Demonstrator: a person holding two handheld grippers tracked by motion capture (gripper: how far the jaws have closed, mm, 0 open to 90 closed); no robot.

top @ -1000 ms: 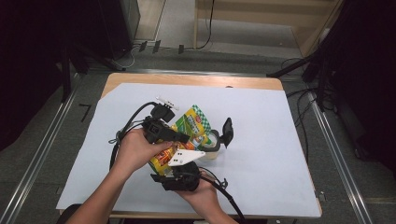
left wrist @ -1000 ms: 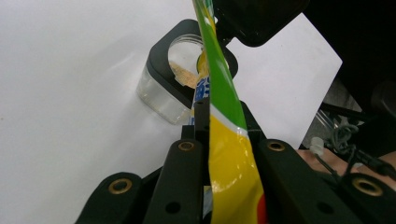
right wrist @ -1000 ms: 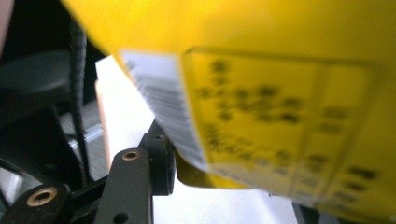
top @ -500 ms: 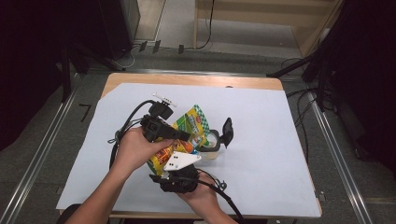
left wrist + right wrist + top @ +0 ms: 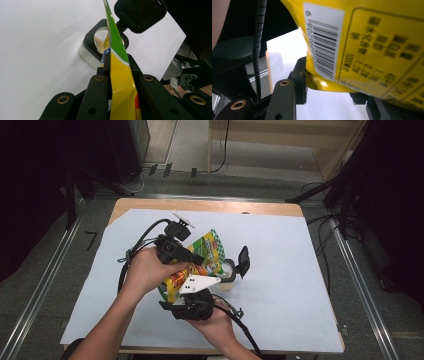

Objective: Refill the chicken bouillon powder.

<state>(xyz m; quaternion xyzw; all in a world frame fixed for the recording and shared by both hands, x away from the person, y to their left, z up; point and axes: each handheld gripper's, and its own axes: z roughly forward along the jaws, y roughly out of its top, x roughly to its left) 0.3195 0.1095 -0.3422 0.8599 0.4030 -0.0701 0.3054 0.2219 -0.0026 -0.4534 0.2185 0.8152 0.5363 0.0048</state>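
Observation:
A yellow and green snack bag [image 5: 212, 248] is held up over the table between both grippers. My left gripper [image 5: 200, 261] comes in from the left and is shut on the bag's [image 5: 120, 82] thin edge; its jaws have just closed further with the bag between them. My right gripper [image 5: 186, 287] reaches in from below, shut on the bag's [image 5: 374, 37] lower end beside the barcode. Just beyond the bag stands a clear round container [image 5: 96, 50] with a black rim, its black lid [image 5: 140, 15] flipped up. Some pale crumbs lie in the container [image 5: 228, 273].
White paper [image 5: 280, 270] covers the wooden table [image 5: 200, 205]. Black cables trail from both grippers across the left and front. Dark stands and a metal rail [image 5: 40, 290] flank the table.
The bag and both hands have stayed nearly in place; the left hand shifted only slightly over the bag.

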